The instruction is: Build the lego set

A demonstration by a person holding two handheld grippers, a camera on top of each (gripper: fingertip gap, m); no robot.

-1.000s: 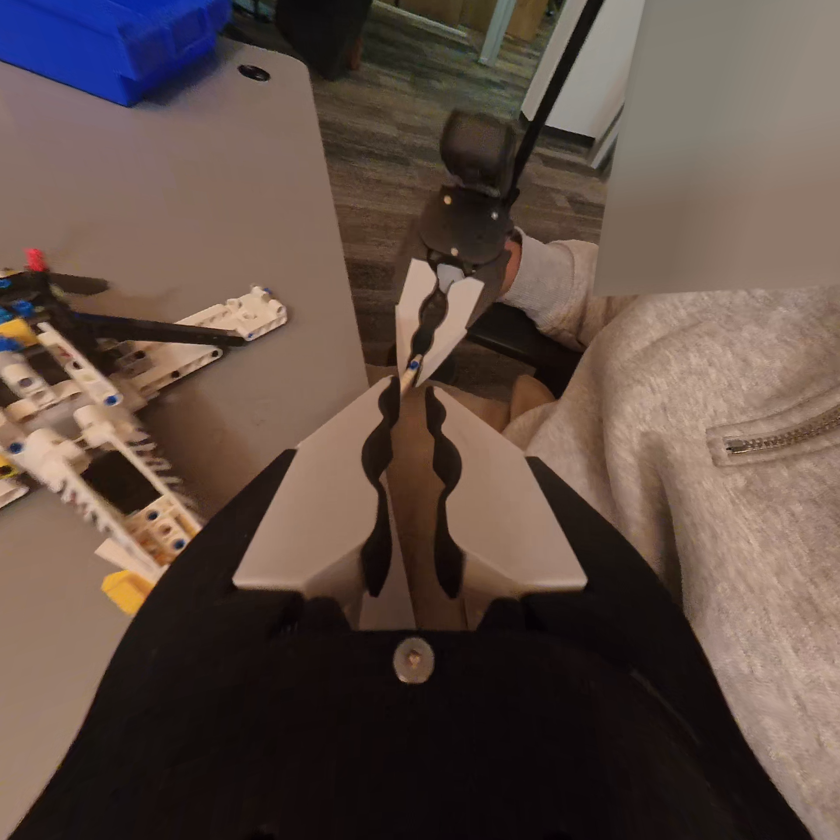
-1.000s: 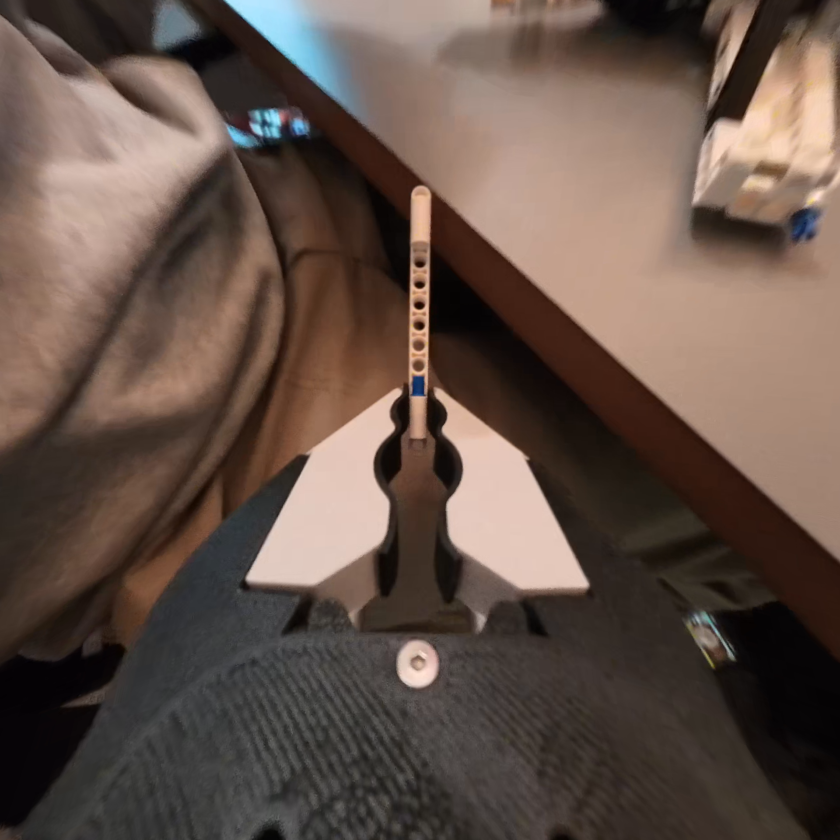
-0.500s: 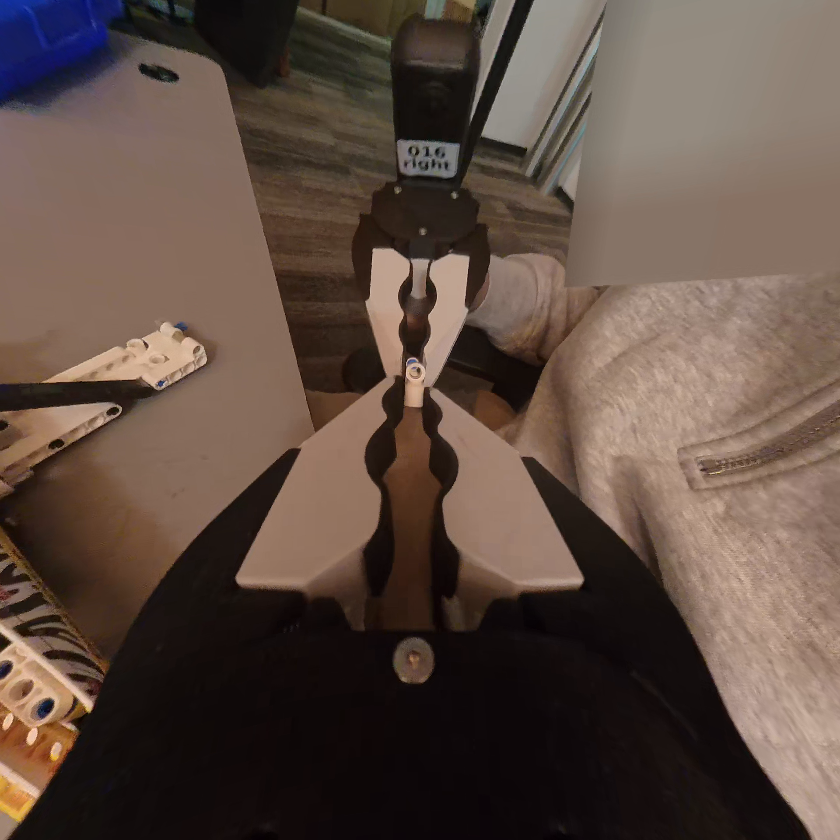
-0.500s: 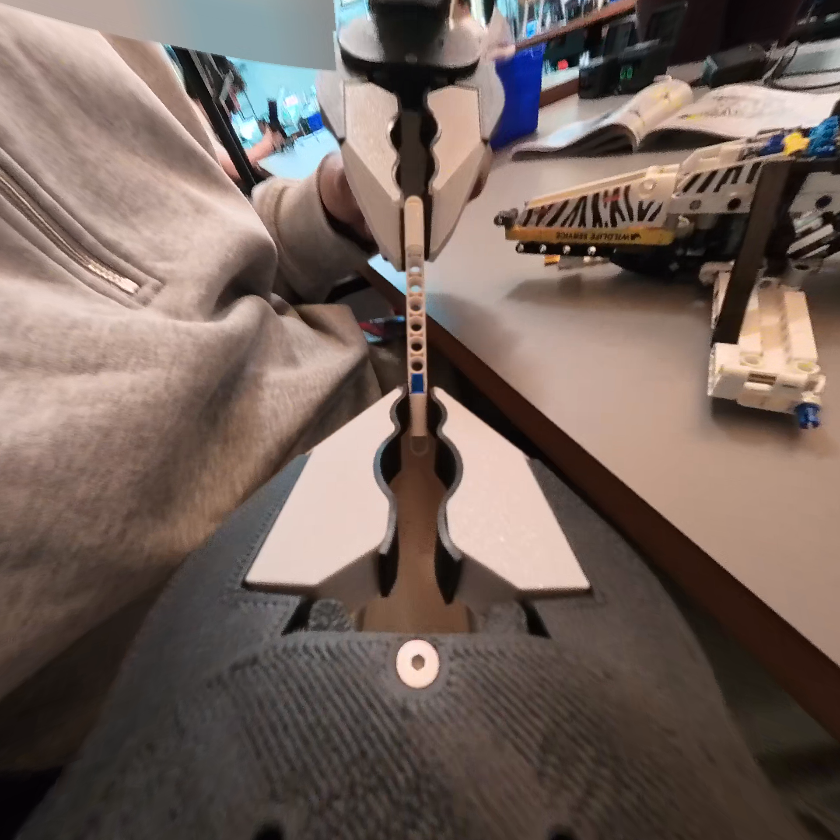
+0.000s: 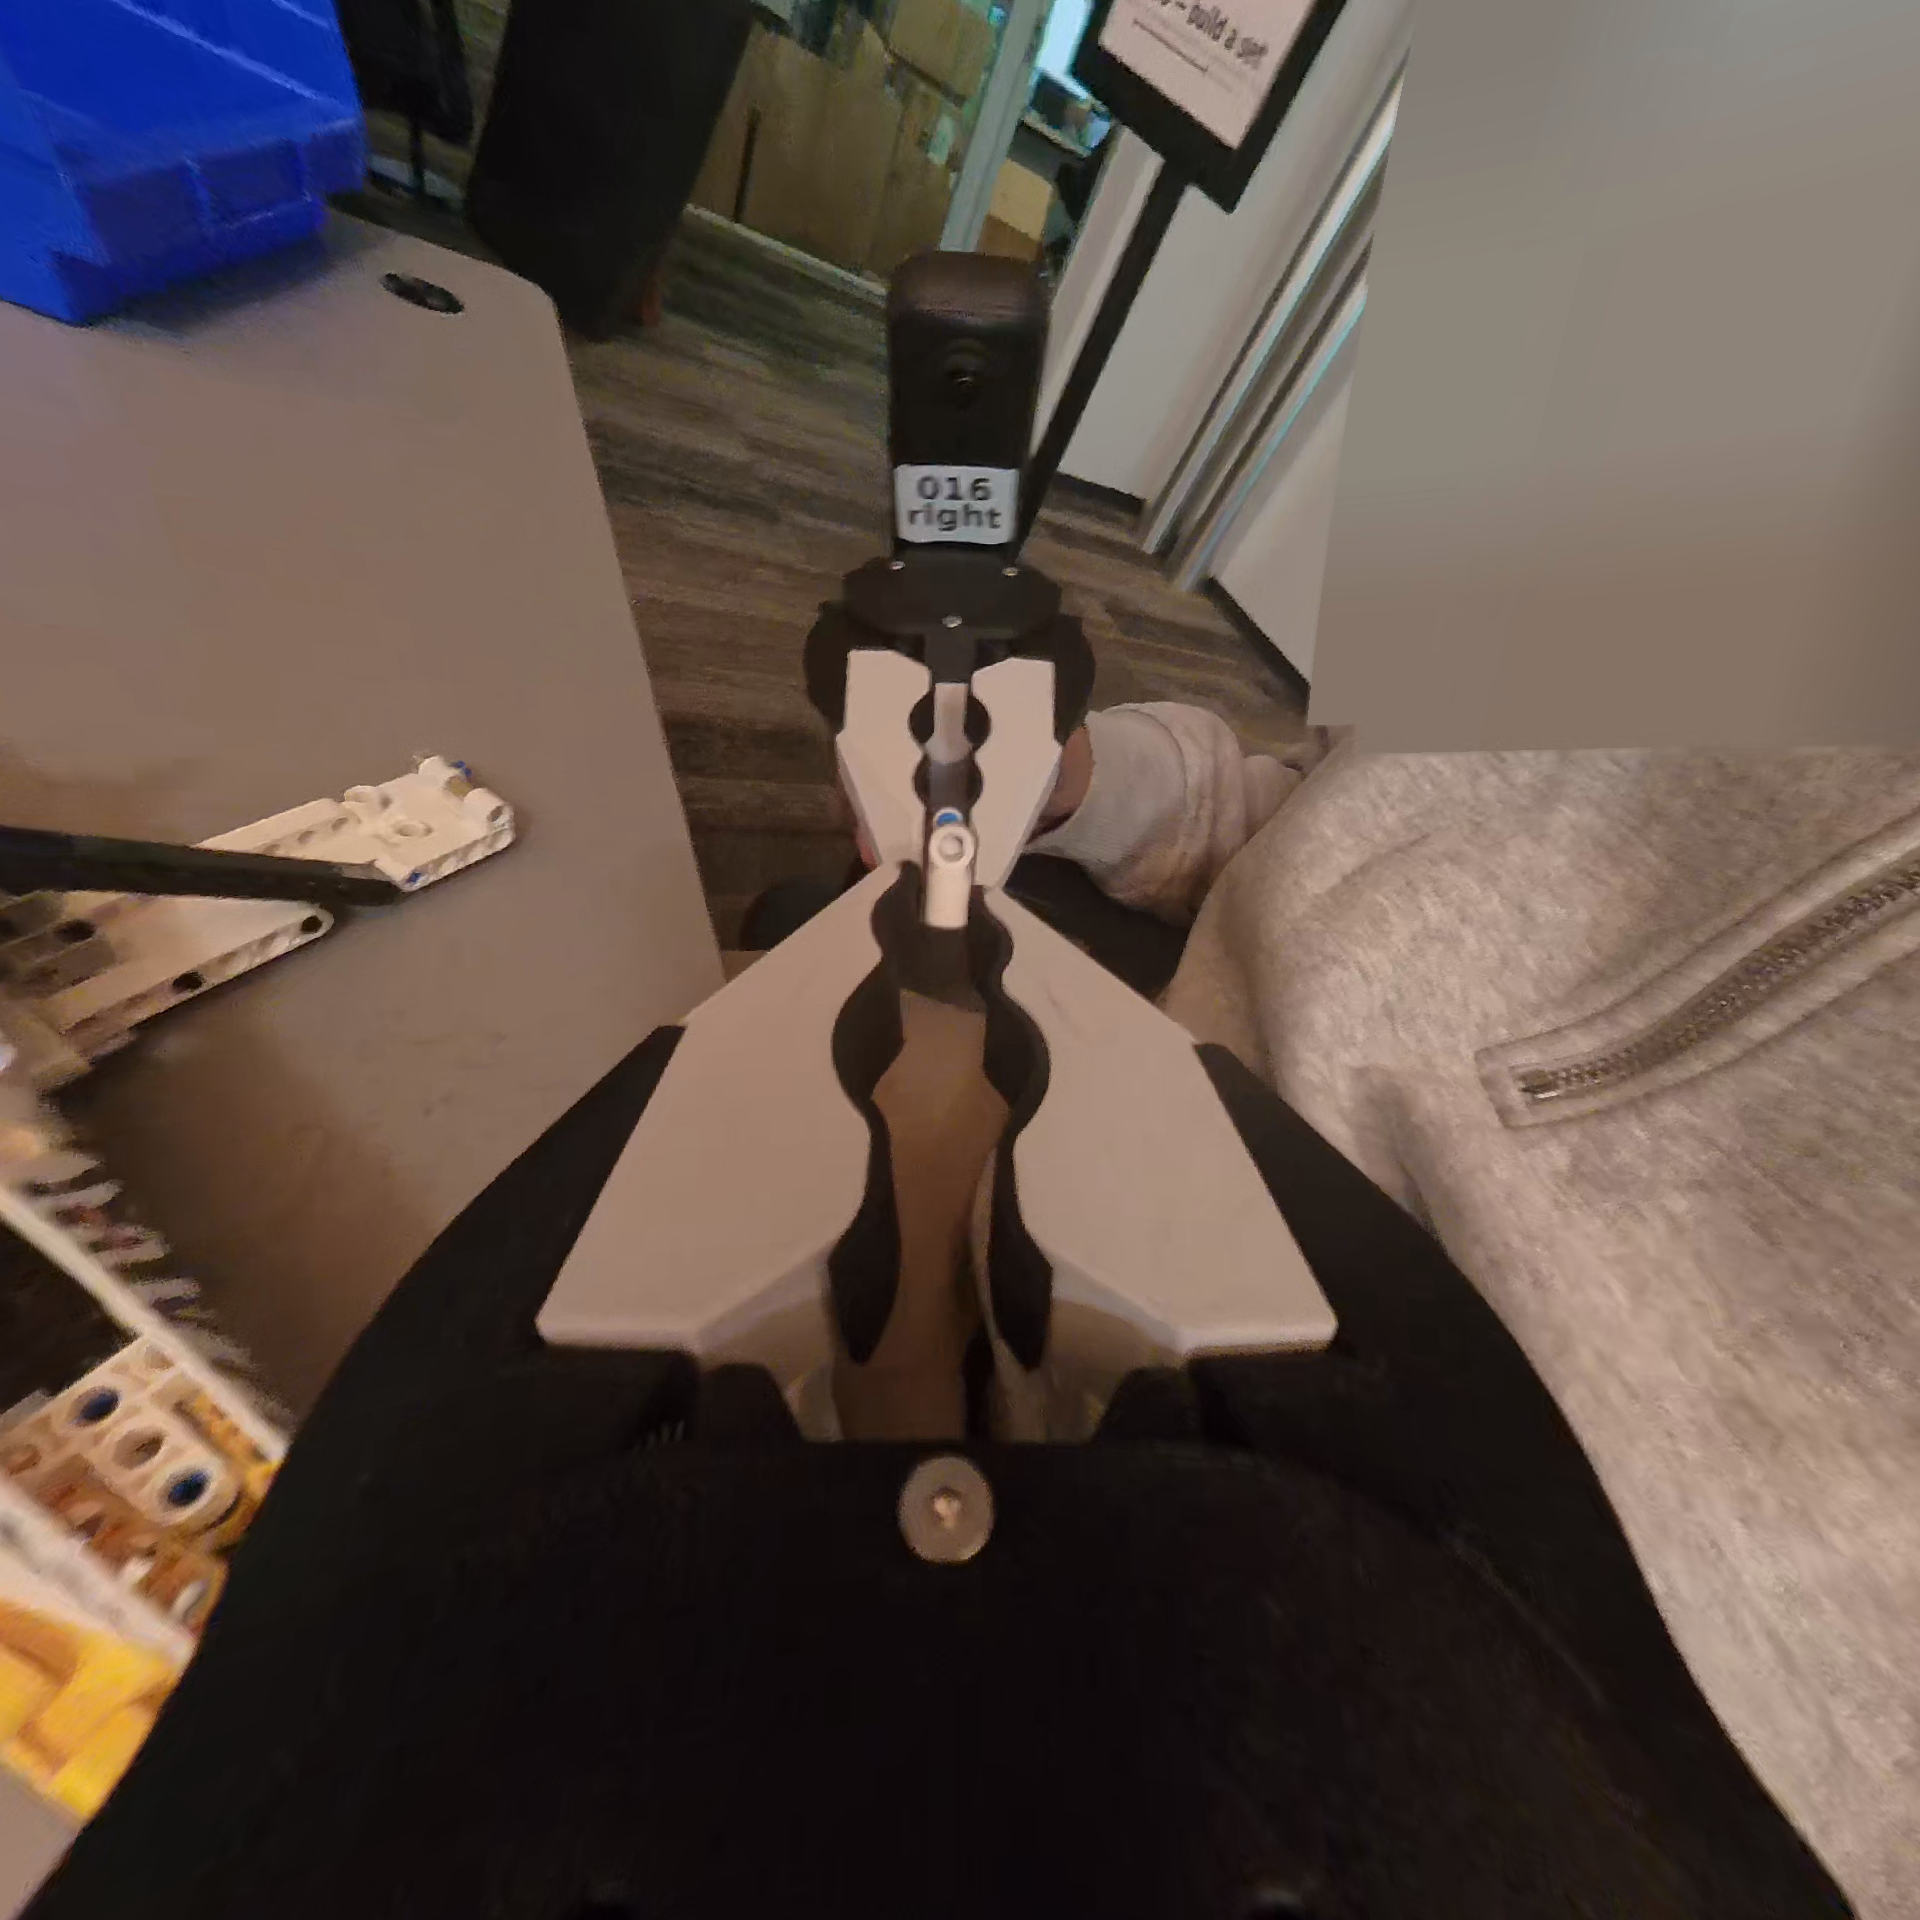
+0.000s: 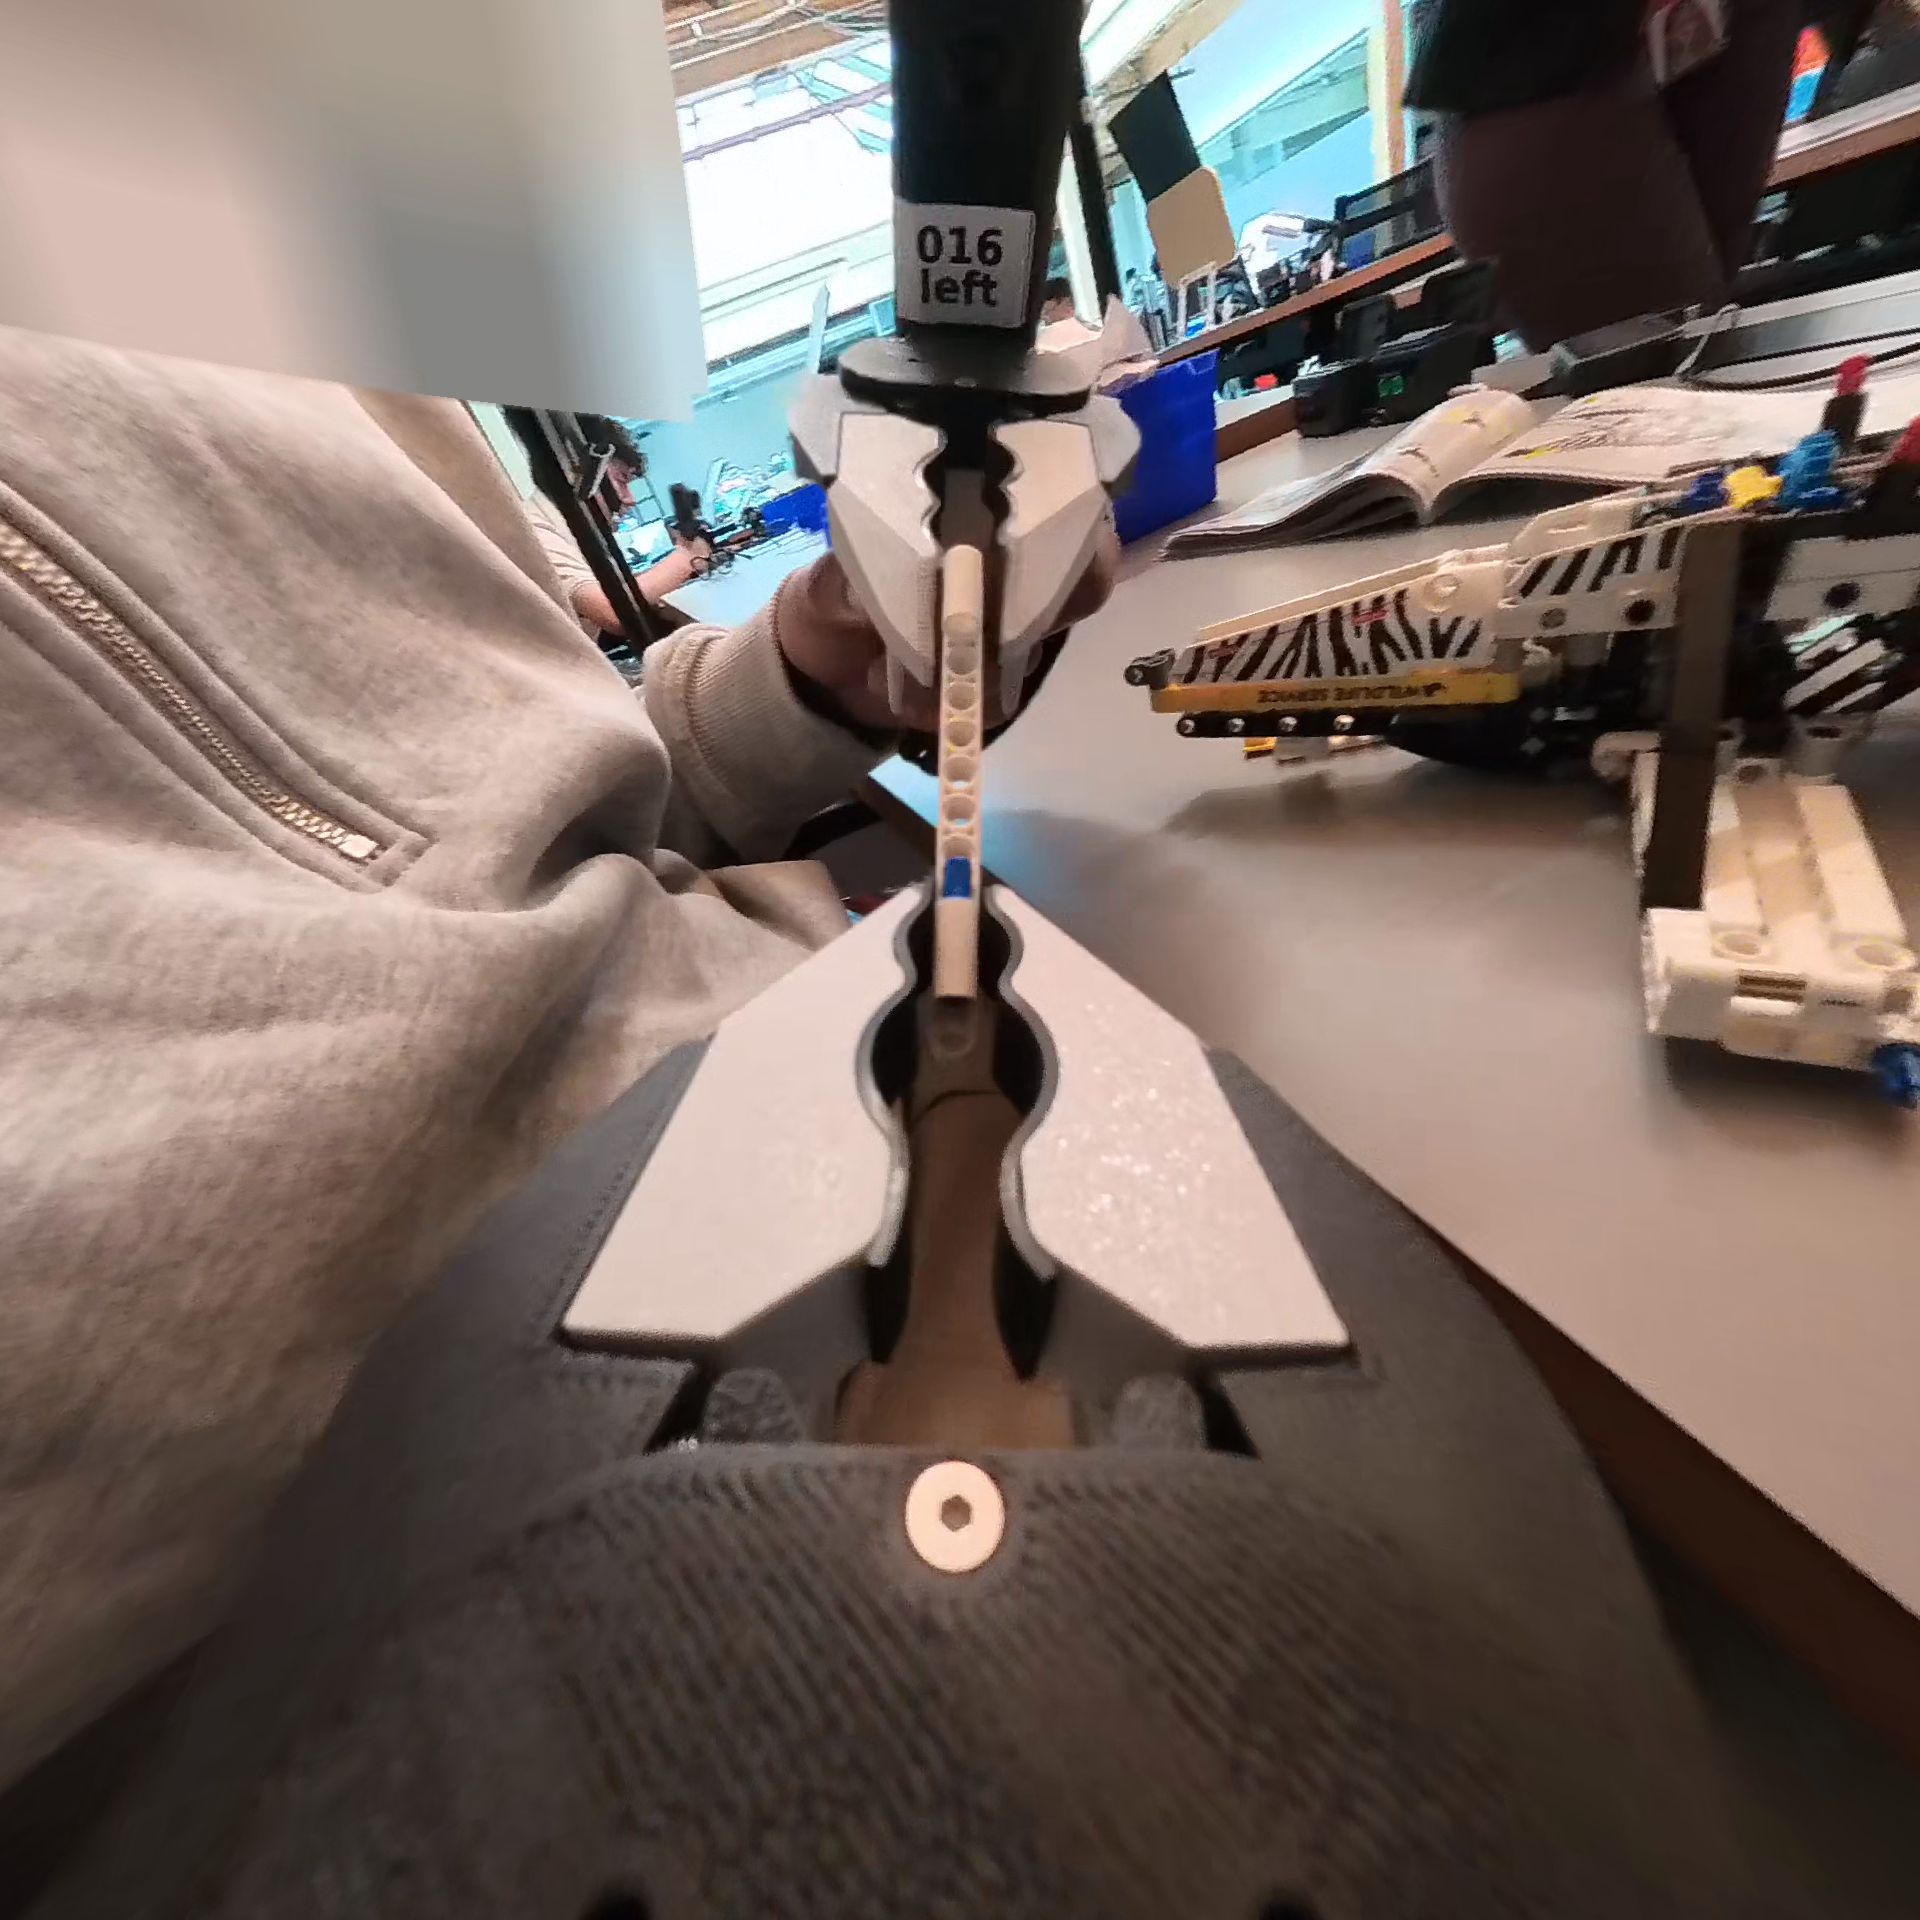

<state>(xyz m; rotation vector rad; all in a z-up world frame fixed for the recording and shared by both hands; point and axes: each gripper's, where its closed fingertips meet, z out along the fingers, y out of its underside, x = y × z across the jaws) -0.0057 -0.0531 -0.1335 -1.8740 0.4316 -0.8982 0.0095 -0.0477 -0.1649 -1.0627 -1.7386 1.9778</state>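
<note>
My right gripper (image 6: 958,899) is shut on the lower end of a long white lego beam (image 6: 958,727) with holes and a blue pin. It holds the beam in the air off the table's near edge. My left gripper (image 5: 943,904) faces it, open by a narrow gap, with the beam's far end (image 5: 945,883) between its tips. The left gripper also shows in the right wrist view (image 6: 961,686), and the right gripper in the left wrist view (image 5: 948,831). The zebra-striped lego model (image 6: 1558,644) stands on the grey table (image 6: 1299,935).
An open instruction booklet (image 6: 1455,457) lies behind the model. A blue bin (image 5: 156,135) stands at the table's far corner. The grey hoodie (image 5: 1558,1143) of the person holding the grippers is close beside them. A white arm of the model (image 5: 343,842) reaches toward the table edge. Left tips and right tips are each some 15 cm from the zebra-striped lego model (image 6: 1558,644).
The two grippers came together, tip to tip. The beam's free end moved in between the left gripper's tips. The right gripper rose from below the table edge.
</note>
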